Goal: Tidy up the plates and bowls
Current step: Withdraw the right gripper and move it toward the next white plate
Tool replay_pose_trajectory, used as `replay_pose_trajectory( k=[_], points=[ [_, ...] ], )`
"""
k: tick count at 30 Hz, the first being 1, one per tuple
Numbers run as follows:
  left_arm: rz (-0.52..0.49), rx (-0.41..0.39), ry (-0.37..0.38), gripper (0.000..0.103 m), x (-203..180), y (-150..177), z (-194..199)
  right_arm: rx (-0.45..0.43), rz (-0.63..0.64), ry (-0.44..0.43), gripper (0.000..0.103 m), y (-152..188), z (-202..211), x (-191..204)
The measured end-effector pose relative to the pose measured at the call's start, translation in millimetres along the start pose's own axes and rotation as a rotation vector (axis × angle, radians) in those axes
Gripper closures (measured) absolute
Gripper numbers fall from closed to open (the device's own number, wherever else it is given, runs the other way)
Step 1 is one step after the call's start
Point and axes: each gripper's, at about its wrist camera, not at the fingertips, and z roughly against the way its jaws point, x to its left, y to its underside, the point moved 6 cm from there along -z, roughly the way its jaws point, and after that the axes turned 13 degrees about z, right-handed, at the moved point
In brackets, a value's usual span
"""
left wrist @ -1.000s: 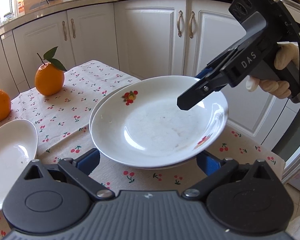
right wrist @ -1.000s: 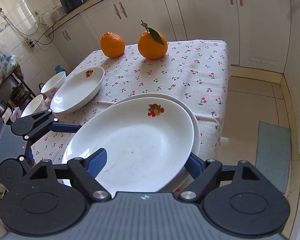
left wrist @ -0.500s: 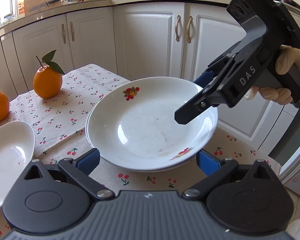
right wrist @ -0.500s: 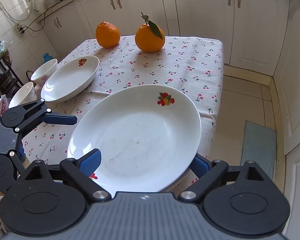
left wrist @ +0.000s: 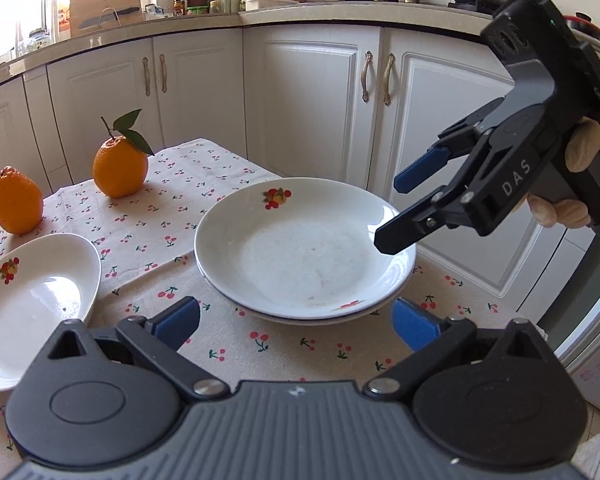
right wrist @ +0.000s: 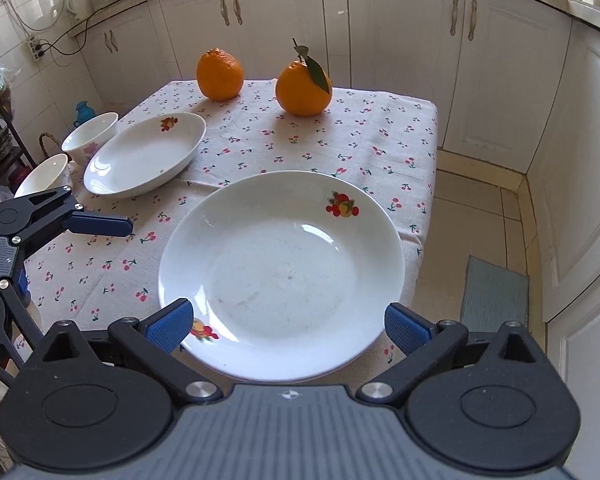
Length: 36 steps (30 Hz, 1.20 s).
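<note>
A white plate with fruit prints (left wrist: 304, 252) rests on a second plate whose rim (left wrist: 312, 319) shows beneath it, near the table's corner. My right gripper (left wrist: 394, 212) hangs just above and beside the stack's right rim, its jaws opening and not touching the plate. In the right wrist view the same plate (right wrist: 280, 276) lies ahead of my right gripper (right wrist: 288, 322), its near edge below the spread blue pads. My left gripper (left wrist: 296, 320) is open, just short of the stack, holding nothing. A white oval dish (left wrist: 28, 304) sits to the left.
Two oranges (right wrist: 220, 74) (right wrist: 304, 88) stand at the far side of the cherry-print tablecloth (right wrist: 292, 144). Two white bowls (right wrist: 92, 136) (right wrist: 44, 172) sit beyond the oval dish (right wrist: 144, 160). The table edge drops to floor and a mat (right wrist: 494, 296) on the right.
The top plate, held tilted over the lower one by the right gripper, now lies flat on it. The right gripper has let go, opened wider and lifted off. Both grippers drew back.
</note>
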Motion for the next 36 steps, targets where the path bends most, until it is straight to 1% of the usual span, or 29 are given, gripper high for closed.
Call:
replay_pose_trajectory(
  k=[5, 8, 10, 15, 16, 18, 19, 21, 23, 27, 33, 36],
  points=[
    [0.041, -0.014, -0.007, 0.001, 5.2, 6.1, 15.6, -0.066, 0.005, -0.019, 0.000, -3.0, 9.7, 22.6],
    [0.055, -0.027, -0.032, 0.001, 10.1, 9.3, 25.9, -0.116, -0.015, -0.018, 0.000, -7.5, 14.4, 33.5],
    [0.072, -0.033, -0.050, 0.001, 15.4, 12.7, 32.3, -0.162, -0.023, -0.033, 0.000, -12.4, 18.9, 41.0],
    [0.117, -0.038, -0.109, 0.001, 30.6, 21.6, 45.0, -0.228, -0.024, -0.055, 0.000, -25.0, 27.7, 59.2],
    [0.125, -0.039, -0.119, 0.001, 33.9, 23.4, 46.9, -0.228, -0.020, -0.053, 0.000, -27.2, 27.4, 62.0],
    [0.139, -0.042, -0.144, 0.001, 39.9, 26.4, 50.4, -0.200, 0.007, -0.066, 0.000, -30.9, 23.1, 69.7],
    [0.145, -0.045, -0.156, 0.001, 43.2, 28.1, 52.3, -0.185, 0.022, -0.056, 0.000, -32.5, 20.9, 73.2],
    [0.162, -0.057, -0.187, 0.001, 50.6, 29.5, 55.4, -0.128, 0.080, -0.017, 0.000, -34.7, 13.4, 82.6],
    [0.184, -0.072, -0.221, 0.001, 58.4, 29.8, 57.9, -0.105, 0.124, 0.014, 0.000, -36.9, 8.8, 90.2],
    [0.224, -0.100, -0.318, 0.001, 75.7, 29.2, 57.9, -0.098, 0.190, 0.080, 0.000, -46.4, 3.3, 99.8],
    [0.280, -0.132, -0.435, 0.001, 98.9, 29.0, 52.3, -0.083, 0.269, 0.133, 0.000, -65.8, -8.7, 104.7],
    [0.298, -0.143, -0.481, 0.001, 106.9, 28.1, 47.6, -0.074, 0.286, 0.118, 0.000, -73.8, -16.5, 103.7]
  ],
)
